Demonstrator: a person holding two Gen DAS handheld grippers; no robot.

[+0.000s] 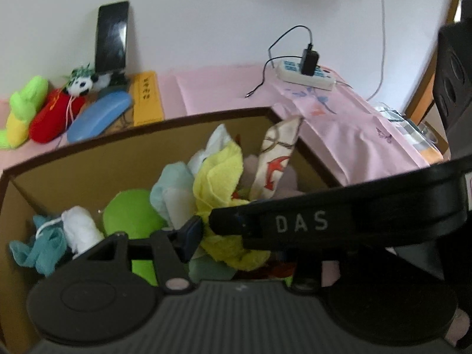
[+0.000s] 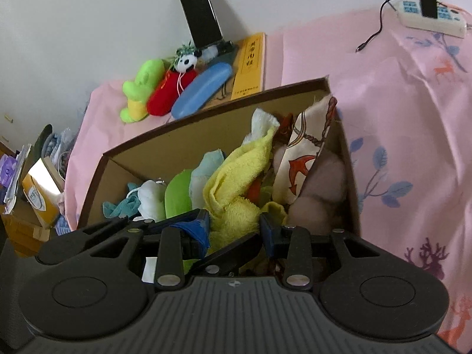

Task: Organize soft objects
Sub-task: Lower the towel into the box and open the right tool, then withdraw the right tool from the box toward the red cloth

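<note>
A brown cardboard box (image 1: 88,159) (image 2: 177,138) holds several soft things: a yellow towel (image 1: 219,177) (image 2: 236,183), a pale blue cloth (image 1: 171,188), a green plush (image 1: 129,215), a teal cloth (image 1: 44,250) and a patterned scarf (image 1: 275,159) (image 2: 309,147). Both grippers meet at the yellow towel. My right gripper (image 2: 234,224) is shut on its lower part. My left gripper (image 1: 203,230) has one blue pad against the towel; the right gripper's black body (image 1: 339,221) hides its other finger.
Behind the box on the pink bedsheet (image 2: 398,103) lie a green plush (image 1: 23,109), a red plush (image 1: 53,115), a panda toy (image 1: 84,81), a blue case (image 1: 97,115), a yellow book (image 1: 146,97) and a propped phone (image 1: 112,35). A power strip (image 1: 306,73) sits far right.
</note>
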